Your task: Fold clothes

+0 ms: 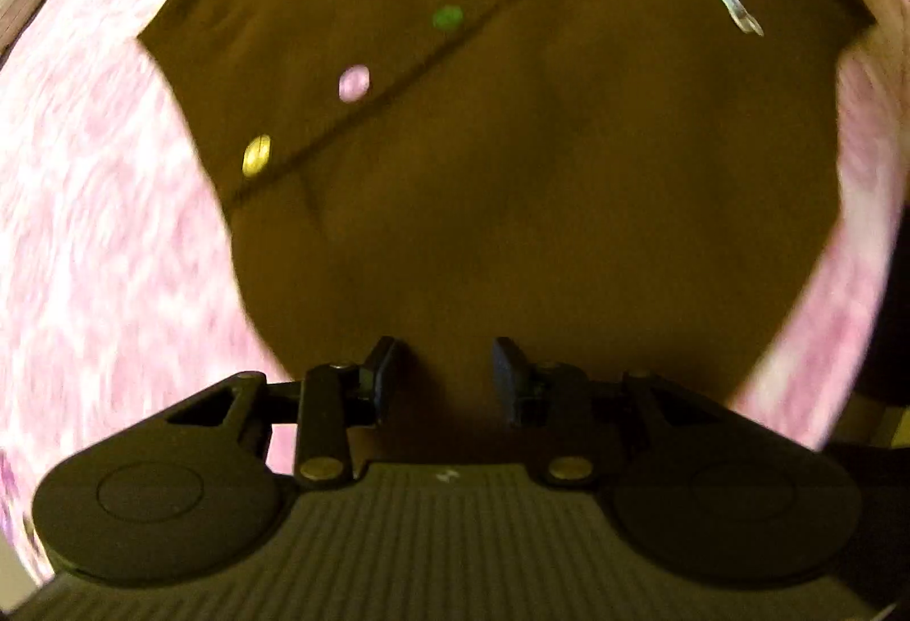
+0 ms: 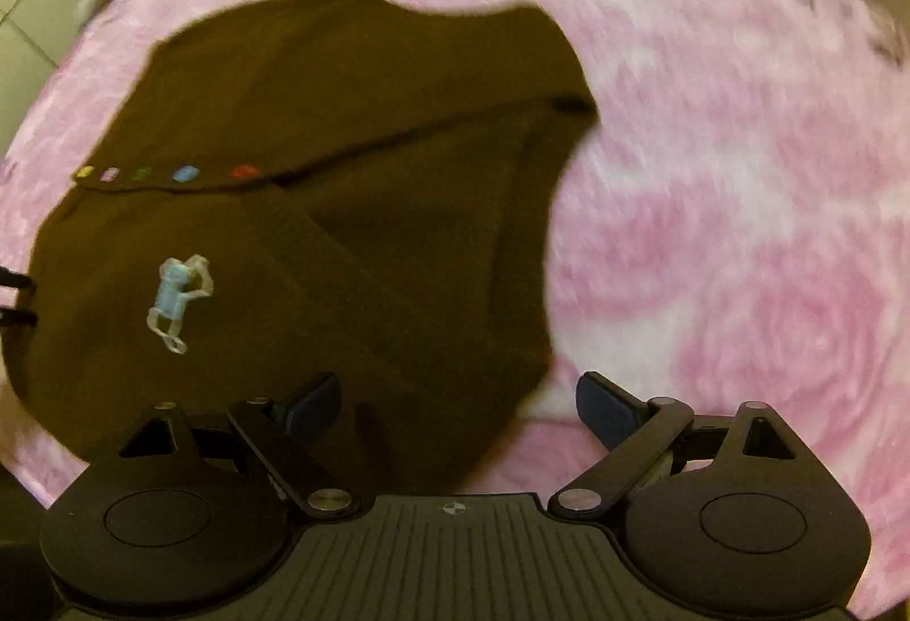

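Matte black left gripper [image 1: 445,373] and right gripper [image 2: 458,413]: ribbed bodies, round side discs, brass pivot screws, dark blue pads [image 2: 603,408].

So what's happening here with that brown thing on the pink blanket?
A person is working with two hand-held grippers to fold a brown garment spread on a pink blanket. The garment has a row of coloured buttons and a small pale blue figure printed on it. Both the left gripper and the right gripper are open, positioned at the garment's near edge, gripping nothing yet. The pictures are blurred.
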{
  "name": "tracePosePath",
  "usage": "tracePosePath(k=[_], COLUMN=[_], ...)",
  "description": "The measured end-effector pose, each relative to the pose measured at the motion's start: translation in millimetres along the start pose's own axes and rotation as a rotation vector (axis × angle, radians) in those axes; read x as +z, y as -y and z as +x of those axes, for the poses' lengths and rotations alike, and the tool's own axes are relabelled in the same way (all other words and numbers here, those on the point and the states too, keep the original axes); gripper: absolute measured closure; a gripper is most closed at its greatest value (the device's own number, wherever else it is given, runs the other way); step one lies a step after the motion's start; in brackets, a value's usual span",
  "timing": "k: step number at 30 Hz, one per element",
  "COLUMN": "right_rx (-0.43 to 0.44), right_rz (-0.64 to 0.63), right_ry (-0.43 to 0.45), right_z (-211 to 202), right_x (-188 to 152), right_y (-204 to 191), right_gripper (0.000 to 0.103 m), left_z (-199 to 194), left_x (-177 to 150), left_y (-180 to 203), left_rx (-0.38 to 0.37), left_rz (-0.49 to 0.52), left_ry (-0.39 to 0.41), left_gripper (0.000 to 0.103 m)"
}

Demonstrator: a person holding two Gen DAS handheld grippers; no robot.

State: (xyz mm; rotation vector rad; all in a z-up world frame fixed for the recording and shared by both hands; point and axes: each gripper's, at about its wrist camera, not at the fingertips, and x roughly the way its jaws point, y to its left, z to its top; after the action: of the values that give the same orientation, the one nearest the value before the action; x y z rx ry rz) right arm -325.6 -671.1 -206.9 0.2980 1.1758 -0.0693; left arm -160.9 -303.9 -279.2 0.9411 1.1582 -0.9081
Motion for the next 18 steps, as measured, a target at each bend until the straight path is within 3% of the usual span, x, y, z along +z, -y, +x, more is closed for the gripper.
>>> tracePosePath(k=[4, 8, 13, 18], right_rx=[0.04, 0.056, 0.077, 0.102], right_rz=[0.002, -0.053, -0.231, -0.481], right_ry=[0.032, 0.025, 0.034, 0.017], right_z=[-5.8, 1.1, 9.0, 24.5], right_x=[-9.2, -26.3, -46.8, -70.0], right_y=[-35.8, -96.0, -181.8, -240.4], right_gripper=[0.01, 0.01, 0.01, 0.01], left_z=[-15.0, -26.1, -29.4, -14.3], left_x=[-34.1, -69.4, -112.7, -123.6], left_y=[17.8, 36.9, 55.0, 63.3], left_rx=[0.0, 0.016, 0.13, 0.226], left_rz=[0.101, 0.256, 0.481, 0.584], left_ry=[0.021, 0.099, 0.187, 0.254], left_gripper=[0.072, 0.069, 0.061, 0.061])
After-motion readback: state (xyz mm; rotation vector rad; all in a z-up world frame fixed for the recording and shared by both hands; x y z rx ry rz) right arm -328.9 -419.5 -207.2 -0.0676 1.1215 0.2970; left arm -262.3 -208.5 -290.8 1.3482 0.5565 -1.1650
